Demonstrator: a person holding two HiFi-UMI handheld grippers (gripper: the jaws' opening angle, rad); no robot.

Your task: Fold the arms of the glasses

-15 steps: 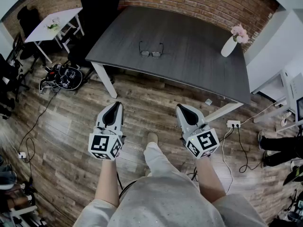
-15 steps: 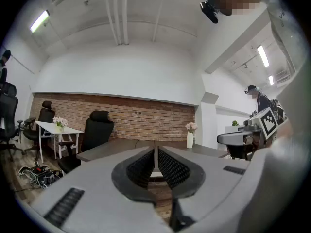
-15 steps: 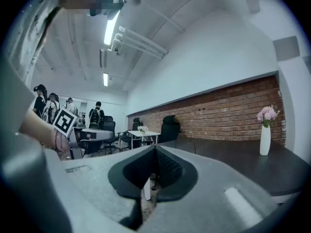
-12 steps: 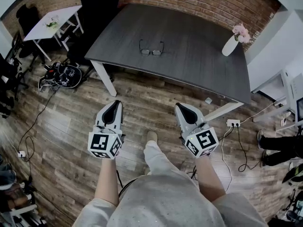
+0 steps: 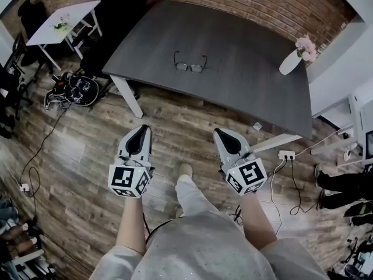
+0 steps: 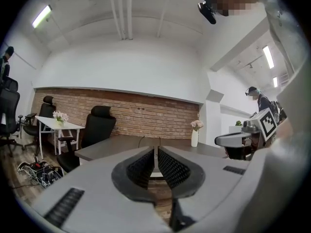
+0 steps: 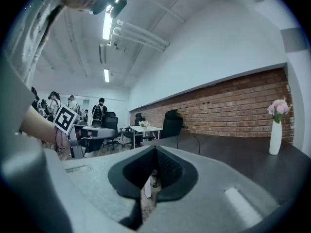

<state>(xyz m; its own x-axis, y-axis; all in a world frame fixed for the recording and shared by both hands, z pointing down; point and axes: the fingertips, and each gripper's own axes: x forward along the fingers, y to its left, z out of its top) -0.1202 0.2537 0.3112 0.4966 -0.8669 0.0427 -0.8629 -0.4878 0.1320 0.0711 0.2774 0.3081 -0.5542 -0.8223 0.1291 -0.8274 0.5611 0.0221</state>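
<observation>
**A:** Where did the glasses sit?

**B:** The glasses (image 5: 190,64) stood on the dark grey table (image 5: 245,92), toward its far side. Both arms were unfolded and pointed at the brick wall (image 5: 262,4), and the lenses faced you. Nothing touched them.

**A:** And the two grippers?

**B:** You held both over the wood-plank floor (image 5: 175,121), well short of the table's near edge. They were side by side, one on either side of your leg, and both pointed toward the table. The left gripper (image 5: 143,128) was clenched, its ribbed pads drawn together at the tips with nothing between them. The right gripper (image 5: 219,132) was clenched the same way, also on nothing.

**A:** What else was in the frame?

**B:** A white vase (image 5: 289,63) of pink flowers stood at the table's right end, well apart from the glasses. A black office chair (image 5: 119,10) was at the far left corner of the table, with a small white side table (image 5: 64,19) beyond it. A heap of cabled gear (image 5: 74,91) lay on the floor to the table's left. A white power strip (image 5: 286,154) lay near the right-hand table leg.
</observation>
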